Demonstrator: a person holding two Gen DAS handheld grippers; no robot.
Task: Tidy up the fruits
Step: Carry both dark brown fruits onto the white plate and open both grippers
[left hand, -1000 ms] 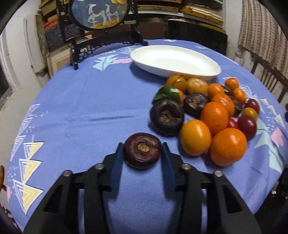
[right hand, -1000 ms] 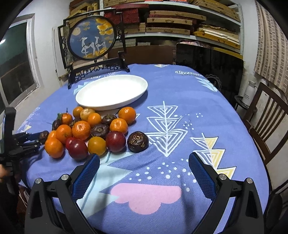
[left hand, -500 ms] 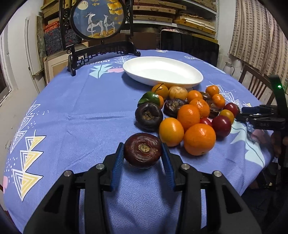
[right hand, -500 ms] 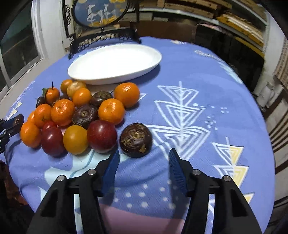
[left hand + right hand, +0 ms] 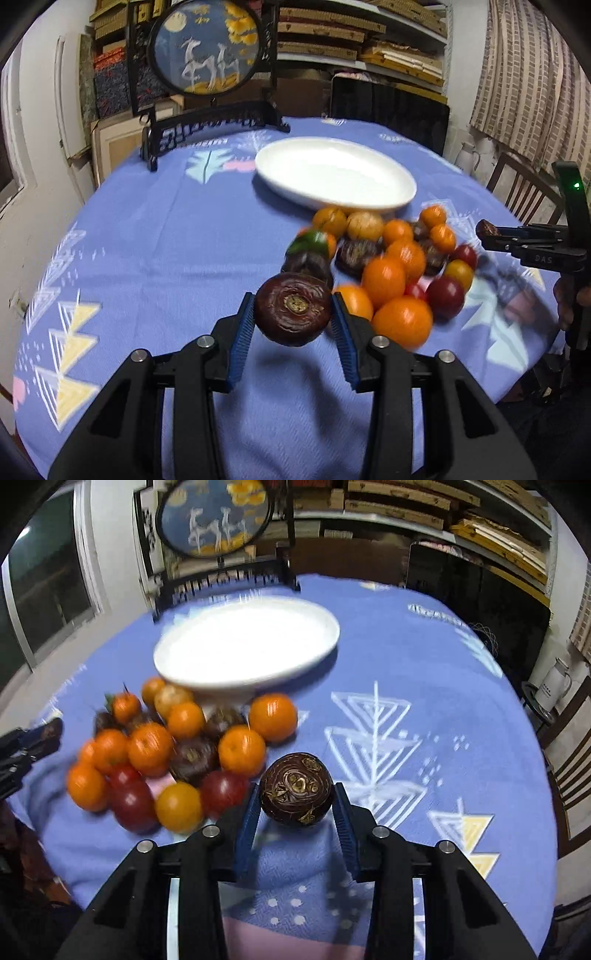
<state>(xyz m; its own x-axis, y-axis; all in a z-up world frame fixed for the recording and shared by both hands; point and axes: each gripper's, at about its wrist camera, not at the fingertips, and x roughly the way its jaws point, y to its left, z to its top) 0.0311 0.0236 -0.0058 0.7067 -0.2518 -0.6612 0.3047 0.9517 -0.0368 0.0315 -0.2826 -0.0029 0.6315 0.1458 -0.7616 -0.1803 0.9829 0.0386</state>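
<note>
Both tongs are at the pick-up step of sorting the fruit. The left tongs (image 5: 293, 325) grip a dark brown fruit (image 5: 293, 312) between their blue pads, and it hangs clear of the desk (image 5: 147, 251), casting a shadow on the blue cloth below. The right tongs (image 5: 295, 808) are closing round a second dark fruit (image 5: 296, 789), one with pale swirling marks; the pads already sit against its sides. Whether it rests on the cloth or is just off it, I cannot tell.

The rest of the fruit pile (image 5: 388, 266), oranges, red ones and more dark ones, lies in a heap near the white plate (image 5: 336, 173), which has nothing in it. The plate stands just beyond the heap, towards the framed picture (image 5: 207, 48).

The next move, as I judge it, calls for carrying each dark fruit over the heap to the plate without knocking the round ones, which would roll easily. The two tongs must also keep clear of each other, since they come in from opposite sides.

Both tongs point forward and downward at the desk. A hand (image 5: 567, 299) holding the right tongs shows at the edge of the left view.
</note>
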